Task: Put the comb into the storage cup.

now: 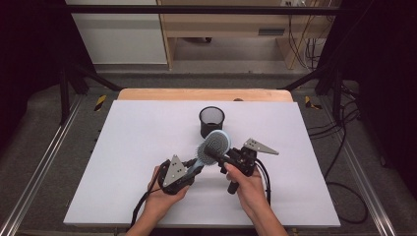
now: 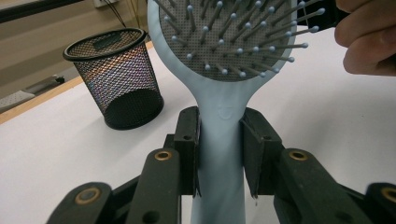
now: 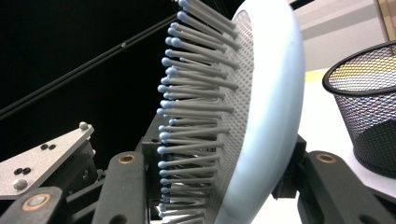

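Hairbrush point(image 1: 212, 147) is up off the bench point(image 1: 123, 162) right now, hanging between my two tools just in front of the mesh cup point(image 1: 212, 121). Left tool point(image 2: 219, 154) is clenched hard on the pale blue handle, pads on both sides of the neck. Right tool point(image 3: 219, 186) has its jaws around the brush head, one on the bristle side and one on the smooth back. I can't really tell if that one is actually pressing yet, since the bristles cover the contact.

Looks like I'm mid hand-over, or lining up to drop it in the cup. Next I'd want a firm hold on the right side before the left lets go.

The handle end runs out of the left gripper view at the bottom.
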A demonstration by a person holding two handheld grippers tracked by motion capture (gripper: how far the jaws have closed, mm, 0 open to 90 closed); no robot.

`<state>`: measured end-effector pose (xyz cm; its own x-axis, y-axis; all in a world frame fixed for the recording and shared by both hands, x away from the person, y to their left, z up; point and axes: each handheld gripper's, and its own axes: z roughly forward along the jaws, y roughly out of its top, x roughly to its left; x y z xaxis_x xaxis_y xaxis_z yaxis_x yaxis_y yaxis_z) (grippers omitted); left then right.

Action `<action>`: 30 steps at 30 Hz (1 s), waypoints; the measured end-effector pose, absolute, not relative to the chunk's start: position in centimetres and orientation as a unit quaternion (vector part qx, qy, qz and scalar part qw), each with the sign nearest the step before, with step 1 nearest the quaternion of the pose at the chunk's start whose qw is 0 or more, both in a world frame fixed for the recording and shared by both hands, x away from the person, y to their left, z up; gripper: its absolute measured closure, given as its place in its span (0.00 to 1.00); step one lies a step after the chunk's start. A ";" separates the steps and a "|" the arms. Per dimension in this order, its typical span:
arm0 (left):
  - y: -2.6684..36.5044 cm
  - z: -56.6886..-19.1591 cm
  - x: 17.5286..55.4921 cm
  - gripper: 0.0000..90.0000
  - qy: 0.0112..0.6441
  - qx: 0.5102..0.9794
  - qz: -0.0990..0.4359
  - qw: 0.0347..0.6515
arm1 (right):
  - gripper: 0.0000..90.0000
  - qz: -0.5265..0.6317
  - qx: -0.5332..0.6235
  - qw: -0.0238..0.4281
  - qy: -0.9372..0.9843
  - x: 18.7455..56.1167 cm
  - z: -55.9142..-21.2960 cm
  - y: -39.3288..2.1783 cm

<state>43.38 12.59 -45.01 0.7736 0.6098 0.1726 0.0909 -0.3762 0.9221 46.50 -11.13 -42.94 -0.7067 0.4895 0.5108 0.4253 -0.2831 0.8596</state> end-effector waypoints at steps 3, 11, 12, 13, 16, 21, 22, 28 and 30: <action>12.6 -45.0 43.4 0.77 0.222 0.790 0.253 0.513 | 0.59 0.702 0.382 0.023 0.601 46.4 -42.9 -11.1; 12.6 -45.1 43.4 0.77 0.225 0.791 0.249 0.512 | 0.61 0.700 0.376 0.026 0.606 46.3 -42.8 -11.0; 12.6 -45.1 43.4 0.77 0.225 0.791 0.249 0.512 | 0.61 0.700 0.376 0.026 0.606 46.3 -42.8 -11.0; 12.6 -45.1 43.4 0.77 0.225 0.791 0.250 0.511 | 0.62 0.699 0.375 0.027 0.608 46.3 -42.7 -11.0; 12.6 -45.1 43.4 0.77 0.224 0.791 0.249 0.511 | 0.62 0.699 0.375 0.028 0.608 46.3 -42.7 -11.0; 12.6 -45.2 43.5 0.77 0.225 0.791 0.249 0.512 | 0.64 0.697 0.372 0.033 0.612 46.3 -42.7 -10.9; 12.6 -45.2 43.5 0.77 0.225 0.791 0.249 0.512 | 0.64 0.697 0.372 0.033 0.612 46.3 -42.7 -10.9; 12.6 -45.2 43.5 0.77 0.226 0.791 0.247 0.512 | 0.65 0.696 0.375 0.036 0.611 46.2 -42.6 -10.9; 12.6 -45.2 43.5 0.77 0.226 0.791 0.246 0.512 | 0.65 0.695 0.376 0.037 0.612 46.1 -42.6 -10.8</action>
<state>43.53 12.57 -45.21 0.7761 0.6104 0.1585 0.1060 -0.3740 0.9214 46.14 -10.82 -42.59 -0.7148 0.5116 0.4768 0.4077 -0.2491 0.8785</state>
